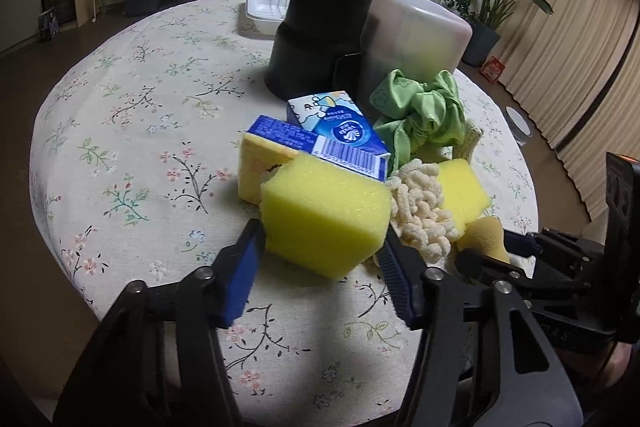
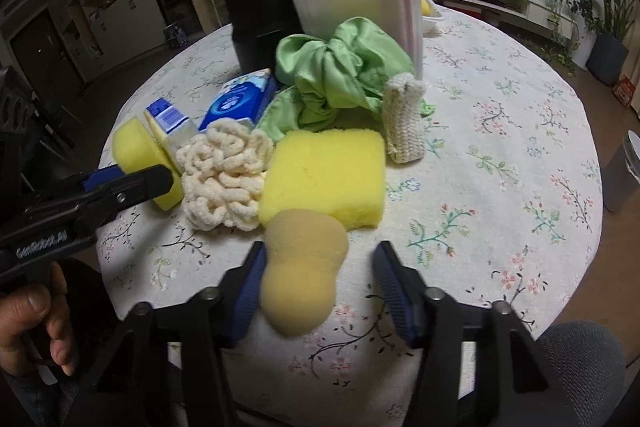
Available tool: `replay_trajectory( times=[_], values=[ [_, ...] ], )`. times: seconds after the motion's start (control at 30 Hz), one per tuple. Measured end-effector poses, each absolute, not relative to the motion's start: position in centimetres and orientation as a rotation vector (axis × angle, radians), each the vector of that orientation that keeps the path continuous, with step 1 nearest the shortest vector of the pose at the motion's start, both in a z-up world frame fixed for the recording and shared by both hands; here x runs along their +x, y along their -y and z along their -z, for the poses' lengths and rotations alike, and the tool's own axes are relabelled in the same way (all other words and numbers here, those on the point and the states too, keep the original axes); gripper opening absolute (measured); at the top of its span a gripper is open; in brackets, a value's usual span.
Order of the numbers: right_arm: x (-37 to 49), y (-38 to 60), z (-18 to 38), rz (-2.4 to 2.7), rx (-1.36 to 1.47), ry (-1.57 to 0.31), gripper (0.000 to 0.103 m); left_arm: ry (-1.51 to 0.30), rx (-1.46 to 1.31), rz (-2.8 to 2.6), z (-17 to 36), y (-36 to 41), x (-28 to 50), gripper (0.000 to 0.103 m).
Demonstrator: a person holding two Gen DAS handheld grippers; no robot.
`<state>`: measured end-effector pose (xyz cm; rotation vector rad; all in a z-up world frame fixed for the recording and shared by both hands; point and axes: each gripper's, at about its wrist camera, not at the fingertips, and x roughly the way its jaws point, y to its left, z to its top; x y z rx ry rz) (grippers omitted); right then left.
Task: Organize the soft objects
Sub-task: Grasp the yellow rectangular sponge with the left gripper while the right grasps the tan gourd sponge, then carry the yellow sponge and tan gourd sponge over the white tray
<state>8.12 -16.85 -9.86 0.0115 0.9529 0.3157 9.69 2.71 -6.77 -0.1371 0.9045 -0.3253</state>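
**Both grippers at sponges, soft pile on round table**

Left wrist view: left gripper (image 1: 320, 251) low over floral tablecloth (image 1: 132, 131). Yellow sponge block (image 1: 326, 217) sits betw the two blue pads; L pad touches its left face, R pad at its right lower edge. Looks clamped, sponge not visibly squashed. Behind it: second yellow sponge (image 1: 256, 167) w/ blue tissue packs (image 1: 340, 131) lying on top. Right of block: cream chenille cloth (image 1: 420, 211), another yellow sponge (image 1: 464, 193), green cloth (image 1: 420, 107) bunched up. Further back, black container (image 1: 316, 35) and frosted plastic box (image 1: 416, 31) side by side, white tray (image 1: 266, 7) behind. Right gripper (image 1: 516, 247) visible at right edge next to a tan sponge (image 1: 486, 235).

Right wrist view: right gripper (image 2: 320, 291) around tan peanut-shaped sponge (image 2: 304, 267). L pad touching sponge; R pad apart from it, clear gap → not clamped, fingers mid-width. Just behind: big yellow sponge (image 2: 324, 179), chenille cloth (image 2: 222, 175) to its left, knitted cream pouch (image 2: 404, 119) to the right, green cloth (image 2: 336, 79) behind. Left gripper (image 2: 132, 183) enters from left on its yellow block (image 2: 140, 159); a hand (image 2: 32, 323) on its handle.
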Motion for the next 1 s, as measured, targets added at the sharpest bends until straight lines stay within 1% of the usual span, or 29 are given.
replay_trajectory(
  times=[0.03, 0.2, 0.27, 0.33, 0.4, 0.5, 1.0],
  values=[
    [8.0, 16.7, 9.8, -0.325, 0.009, -0.955, 0.041, -0.91, -0.137, 0.324, 6.8, -2.7, 9.8, 0.053],
    [7.9, 16.6, 9.8, -0.335, 0.009, -0.957, 0.038, -0.924, -0.153, 0.308, 7.2, -3.0, 10.4, 0.054],
    [7.9, 16.7, 9.8, -0.338, 0.015, -0.958, 0.037, -0.91, -0.15, 0.306, 7.1, -3.1, 10.3, 0.053],
    [7.9, 16.7, 9.8, -0.342, 0.019, -0.958, 0.036, -0.902, -0.147, 0.308, 7.0, -3.0, 10.2, 0.049],
    [7.7, 16.7, 9.7, -0.347, 0.023, -0.956, 0.035, -0.891, -0.152, 0.308, 6.8, -3.1, 10.0, 0.045],
    [7.5, 16.9, 9.5, -0.352, 0.03, -0.953, 0.035, -0.881, -0.158, 0.309, 6.6, -3.2, 9.8, 0.043],
    [6.6, 17.8, 8.0, -0.354, 0.031, -0.93, 0.034, -0.879, -0.167, 0.294, 5.3, -3.8, 7.0, 0.043]
  ],
)
